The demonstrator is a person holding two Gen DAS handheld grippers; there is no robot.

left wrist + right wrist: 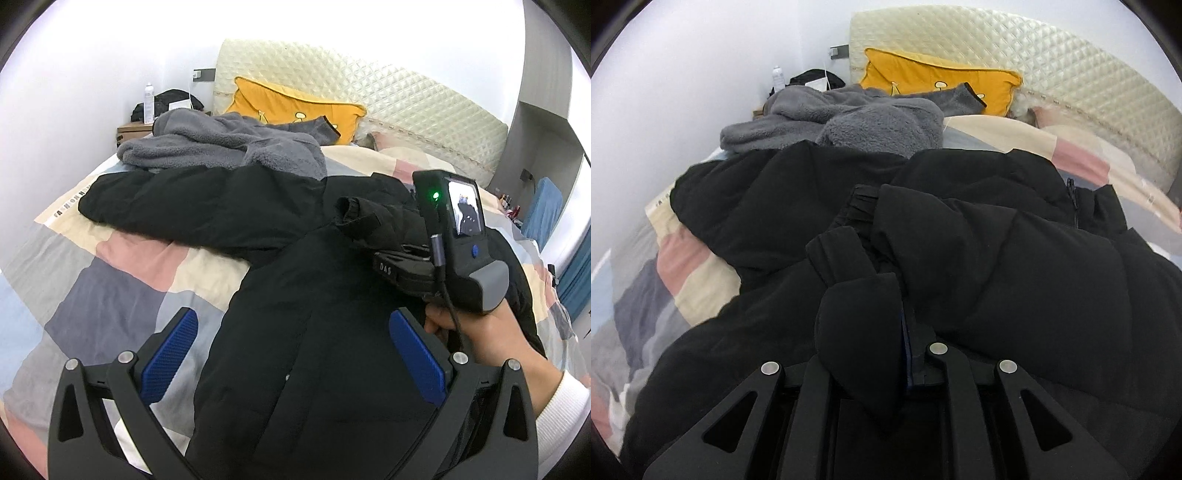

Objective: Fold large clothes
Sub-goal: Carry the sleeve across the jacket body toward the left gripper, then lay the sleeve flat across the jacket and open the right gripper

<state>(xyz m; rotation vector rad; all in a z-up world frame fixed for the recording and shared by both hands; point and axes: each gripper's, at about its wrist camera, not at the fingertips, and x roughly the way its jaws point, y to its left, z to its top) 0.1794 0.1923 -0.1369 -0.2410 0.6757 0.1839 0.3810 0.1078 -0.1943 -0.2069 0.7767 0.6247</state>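
**Readable lettering**

The right gripper (391, 271) carries the pale letters "DAS" on its dark body (seen in the left wrist view). At the far left edge of the patchwork bedcover (122, 258) runs a printed strip (68, 202), its letters too small to read.

Bedroom surroundings: a bed against a white wall.

A patchwork quilt (122, 266) in pink, cream, grey and blue covers the bed. A mustard-yellow cushion (295, 107) leans on the cream quilted headboard (424, 103). A wooden bedside table (133, 131) holds a clear plastic bottle (149, 101) beside a black bag (173, 99).
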